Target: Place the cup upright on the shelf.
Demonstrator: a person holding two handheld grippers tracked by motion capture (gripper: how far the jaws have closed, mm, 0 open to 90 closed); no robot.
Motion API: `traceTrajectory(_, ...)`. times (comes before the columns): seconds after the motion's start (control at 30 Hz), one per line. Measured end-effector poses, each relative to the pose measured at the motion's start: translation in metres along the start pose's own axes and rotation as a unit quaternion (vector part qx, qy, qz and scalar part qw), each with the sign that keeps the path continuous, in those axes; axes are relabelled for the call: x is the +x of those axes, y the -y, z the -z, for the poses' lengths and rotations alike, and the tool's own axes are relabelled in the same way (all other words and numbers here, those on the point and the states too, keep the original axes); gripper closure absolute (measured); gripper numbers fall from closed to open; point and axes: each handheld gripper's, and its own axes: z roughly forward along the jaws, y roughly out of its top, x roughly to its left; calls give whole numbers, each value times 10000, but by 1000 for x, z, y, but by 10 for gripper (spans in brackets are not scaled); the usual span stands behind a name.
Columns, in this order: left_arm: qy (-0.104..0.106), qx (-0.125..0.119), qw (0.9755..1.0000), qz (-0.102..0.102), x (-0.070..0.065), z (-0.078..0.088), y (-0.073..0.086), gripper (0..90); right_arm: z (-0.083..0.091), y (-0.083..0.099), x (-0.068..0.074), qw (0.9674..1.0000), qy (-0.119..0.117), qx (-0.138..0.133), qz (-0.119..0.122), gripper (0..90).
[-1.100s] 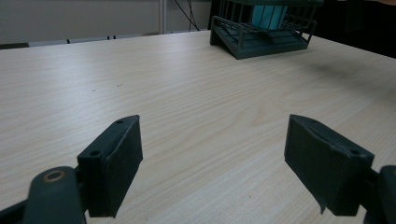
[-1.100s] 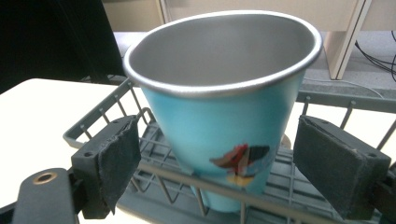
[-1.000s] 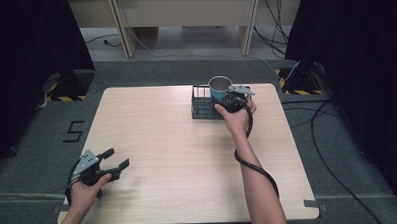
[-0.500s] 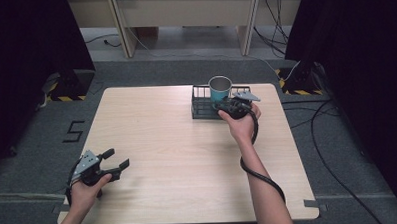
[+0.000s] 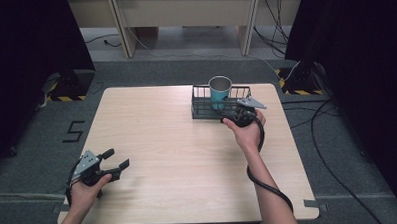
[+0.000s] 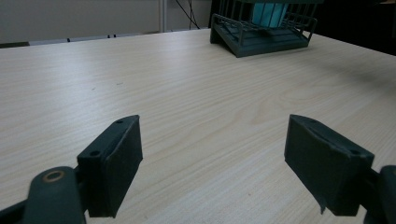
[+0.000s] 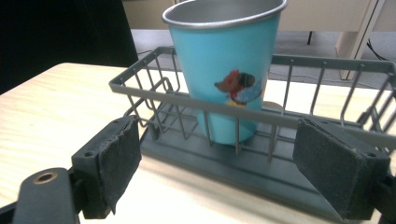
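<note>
Turquoise metal cup [image 7: 227, 70] standing upright inside dark wire rack [image 7: 299, 65]. Right gripper [image 7: 233, 172] just before rack, jaws spread, empty. Left gripper [image 6: 229, 163] well apart from rack, jaws spread, empty.

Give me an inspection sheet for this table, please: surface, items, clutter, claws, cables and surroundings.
Surface: light wood table, bare apart from the rack.
Job's things: blue cup upright inside the dark wire rack.
Clutter: nothing seen.
Claws: left claw open, near the table's front left corner; right claw open at the rack's front, holding nothing.
Cables: black cable trails along the right forearm.
Surroundings: grey floor, floor cables, dark curtains.
</note>
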Motion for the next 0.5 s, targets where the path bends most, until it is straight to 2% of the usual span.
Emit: traceTrajectory(0.5, -8, 18, 10000, -17, 0, 0, 0, 187, 35, 22, -2, 10000, -65, 54, 32, 165)
